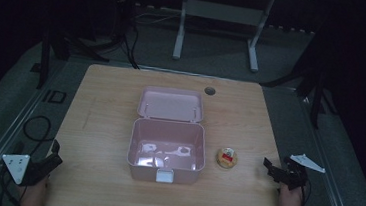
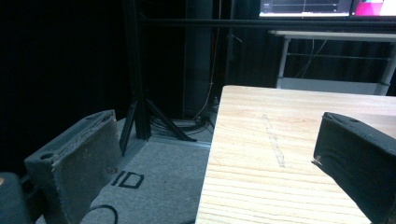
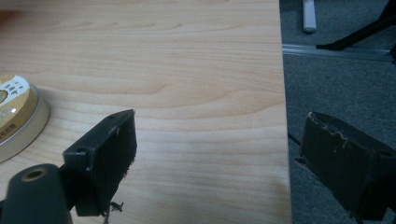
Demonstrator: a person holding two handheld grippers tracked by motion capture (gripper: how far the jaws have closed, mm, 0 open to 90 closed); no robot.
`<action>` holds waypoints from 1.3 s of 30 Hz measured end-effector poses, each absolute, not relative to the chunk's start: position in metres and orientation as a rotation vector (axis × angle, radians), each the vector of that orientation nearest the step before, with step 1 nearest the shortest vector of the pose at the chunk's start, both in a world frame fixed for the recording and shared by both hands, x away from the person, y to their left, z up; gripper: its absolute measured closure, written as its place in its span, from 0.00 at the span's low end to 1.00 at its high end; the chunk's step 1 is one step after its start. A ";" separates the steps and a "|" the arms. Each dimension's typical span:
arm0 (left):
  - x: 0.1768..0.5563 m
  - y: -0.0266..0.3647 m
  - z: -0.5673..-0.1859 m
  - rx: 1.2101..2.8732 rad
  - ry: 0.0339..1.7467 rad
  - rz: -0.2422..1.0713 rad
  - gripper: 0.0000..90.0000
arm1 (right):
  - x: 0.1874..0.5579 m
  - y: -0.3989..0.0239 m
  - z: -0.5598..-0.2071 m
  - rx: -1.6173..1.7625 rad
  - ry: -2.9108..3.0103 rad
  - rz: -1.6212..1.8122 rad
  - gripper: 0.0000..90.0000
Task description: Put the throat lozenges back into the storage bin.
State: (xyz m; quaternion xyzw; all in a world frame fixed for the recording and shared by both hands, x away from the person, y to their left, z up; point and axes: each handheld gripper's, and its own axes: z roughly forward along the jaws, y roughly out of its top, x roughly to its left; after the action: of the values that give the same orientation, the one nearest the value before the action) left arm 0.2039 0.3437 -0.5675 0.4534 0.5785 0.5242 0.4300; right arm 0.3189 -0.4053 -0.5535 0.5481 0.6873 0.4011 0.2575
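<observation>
Centrally on the wooden table (image 1: 104,121) sits a pink box (image 1: 165,154) with its hinged lid (image 1: 171,103) thrown back flat toward the far edge, so the inside lies open to the high view; pale reflections or markings show on its floor, and a white latch (image 1: 164,175) sits on its near wall. Just beside the box on its right, apart from it, rests a small round tin (image 1: 227,158) with a gold and red top.

At the table's near left corner, the left gripper (image 1: 50,159) is held by a hand at the edge, its grey 3-cornered plate (image 1: 16,165) facing up. Its own view shows the 2 jaws spread wide with nothing between them, one over the floor and one over the table edge.

Near the right edge, the right gripper (image 1: 271,170) points toward the tin and is well apart from it. Its jaws also stand wide apart and empty, one above the wood and one past the table's edge, and the tin (image 3: 16,116) shows at the left of its view.
</observation>
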 end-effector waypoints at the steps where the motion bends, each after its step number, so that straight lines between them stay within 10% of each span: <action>1: 0.204 0.344 -0.568 1.130 1.443 1.307 0.01 | 0.319 -0.405 -0.553 1.487 1.863 1.082 0.13; 39: 0.204 0.344 -0.567 1.148 1.426 1.293 0.01 | 0.329 -0.379 -0.530 0.971 2.670 0.775 0.14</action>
State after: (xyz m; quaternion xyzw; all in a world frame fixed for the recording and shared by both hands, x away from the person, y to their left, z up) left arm 0.2041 0.3443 -0.5674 0.4611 0.5730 0.5195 0.4349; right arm 0.3293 -0.3789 -0.5298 0.3282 0.9023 0.2618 0.0980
